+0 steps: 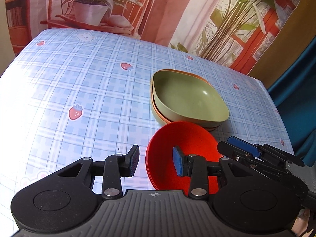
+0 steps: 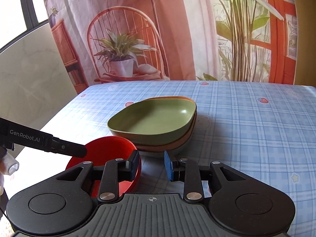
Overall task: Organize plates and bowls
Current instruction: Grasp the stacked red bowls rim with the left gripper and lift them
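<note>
A red bowl (image 1: 183, 148) (image 2: 110, 150) stands on the checked tablecloth just in front of a stack of squarish plates, green plate (image 1: 189, 98) (image 2: 152, 120) on top, orange and pale ones beneath. My left gripper (image 1: 156, 163) is open and straddles the red bowl's left rim, one finger outside, one inside. My right gripper (image 2: 151, 165) is open and straddles the bowl's right rim; it also shows in the left wrist view (image 1: 244, 150). Neither gripper holds anything.
The table (image 1: 79, 90) (image 2: 246, 122) has a blue checked cloth with strawberry prints. A printed backdrop (image 2: 158, 29) hangs behind its far edge. A dark blue curtain (image 1: 296, 98) hangs at the right. A pale wall panel (image 2: 29, 79) stands at the left.
</note>
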### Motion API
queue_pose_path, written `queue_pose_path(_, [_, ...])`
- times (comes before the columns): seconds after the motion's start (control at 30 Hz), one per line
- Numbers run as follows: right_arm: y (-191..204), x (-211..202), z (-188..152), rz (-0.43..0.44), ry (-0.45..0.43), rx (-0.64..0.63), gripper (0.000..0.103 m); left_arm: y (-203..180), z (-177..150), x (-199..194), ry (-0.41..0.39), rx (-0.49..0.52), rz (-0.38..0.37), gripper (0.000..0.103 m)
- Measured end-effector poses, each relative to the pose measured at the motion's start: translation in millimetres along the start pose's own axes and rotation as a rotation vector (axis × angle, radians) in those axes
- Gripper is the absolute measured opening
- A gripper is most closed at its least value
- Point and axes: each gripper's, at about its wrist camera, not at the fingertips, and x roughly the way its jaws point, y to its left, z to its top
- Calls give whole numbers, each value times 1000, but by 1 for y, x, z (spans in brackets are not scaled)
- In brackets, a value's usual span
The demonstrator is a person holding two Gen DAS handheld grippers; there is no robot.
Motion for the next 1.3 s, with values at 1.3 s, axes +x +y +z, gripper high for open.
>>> queue_pose_path(1.3, [19,0,-19,94,48,-32,19,12,-39,4,7,-92,-83,22])
